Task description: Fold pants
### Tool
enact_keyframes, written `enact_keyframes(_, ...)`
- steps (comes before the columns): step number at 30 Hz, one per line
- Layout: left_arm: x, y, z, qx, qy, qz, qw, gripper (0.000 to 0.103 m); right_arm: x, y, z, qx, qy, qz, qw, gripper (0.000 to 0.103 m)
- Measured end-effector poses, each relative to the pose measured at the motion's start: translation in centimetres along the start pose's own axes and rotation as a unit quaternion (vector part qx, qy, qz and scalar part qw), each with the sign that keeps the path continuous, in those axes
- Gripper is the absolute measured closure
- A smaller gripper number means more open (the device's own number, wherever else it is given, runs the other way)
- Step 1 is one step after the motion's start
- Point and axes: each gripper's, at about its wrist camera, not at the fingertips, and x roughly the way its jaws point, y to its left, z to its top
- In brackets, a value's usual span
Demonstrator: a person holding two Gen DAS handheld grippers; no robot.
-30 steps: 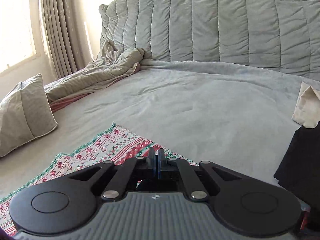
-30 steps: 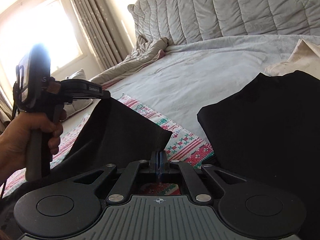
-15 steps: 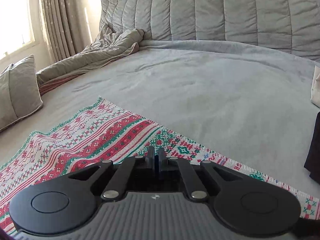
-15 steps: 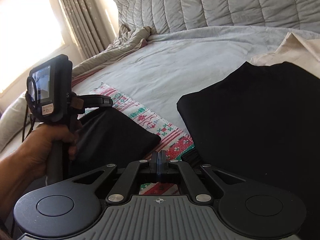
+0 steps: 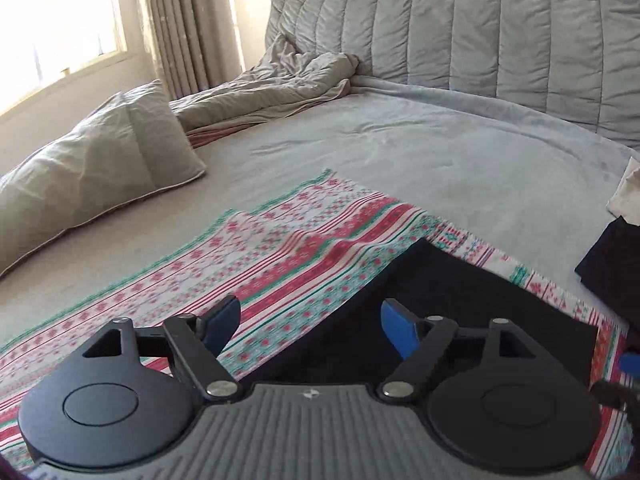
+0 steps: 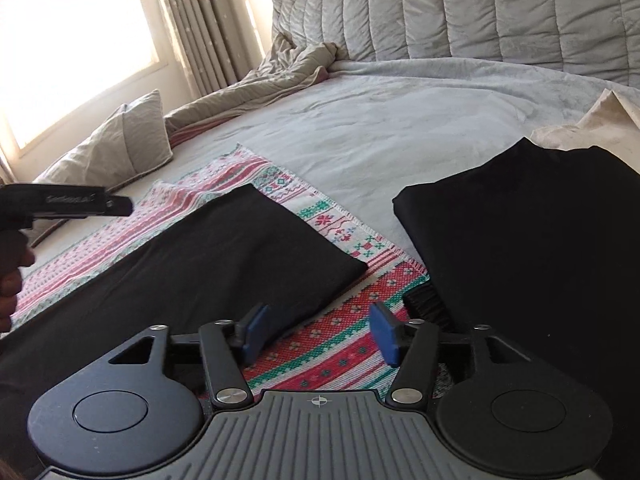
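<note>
The black pants (image 6: 224, 256) lie folded flat on a red, green and white patterned cloth (image 6: 336, 332) on the bed. In the left wrist view the pants (image 5: 460, 304) lie under the right finger. My left gripper (image 5: 310, 326) is open and empty, just above the pants' left edge. My right gripper (image 6: 318, 332) is open and empty, over the cloth beside the pants' near right corner. The left gripper's body (image 6: 68, 202) and the hand holding it show at the left of the right wrist view.
A second black folded garment (image 6: 540, 240) lies to the right, with a cream fabric (image 6: 592, 128) behind it. A grey pillow (image 5: 92, 160) and a rumpled quilt (image 5: 272, 84) lie at the left rear. A quilted headboard (image 5: 480, 32) stands behind the grey bedcover (image 5: 440, 160).
Both grippers were shut holding the black pants up; they lowered the fabric onto the patterned cloth and have opened, letting it go. The pants now lie flat.
</note>
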Motion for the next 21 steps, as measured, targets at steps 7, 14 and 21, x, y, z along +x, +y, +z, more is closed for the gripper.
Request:
enact_keyframes(7,-9.8,8.4,-6.2,-0.084,0.008,0.056,0.9949,0.0,-3.0,4.7,-0.1,-0.07,0.034,0.035,0.996,0.026)
enact_keyframes(14,-20.2,14.6,-12.7,-0.138,0.005,0.124,0.9827,0.0,-6.5,10.7,0.0,-0.134,0.049,0.049,0.989,0.018)
enact_keyframes(21,-28.6,18.7,-18.9,-0.211,0.013,0.182,0.9602,0.0,-9.8,16.8,-0.7,-0.171,0.069,0.097,0.978,0.013)
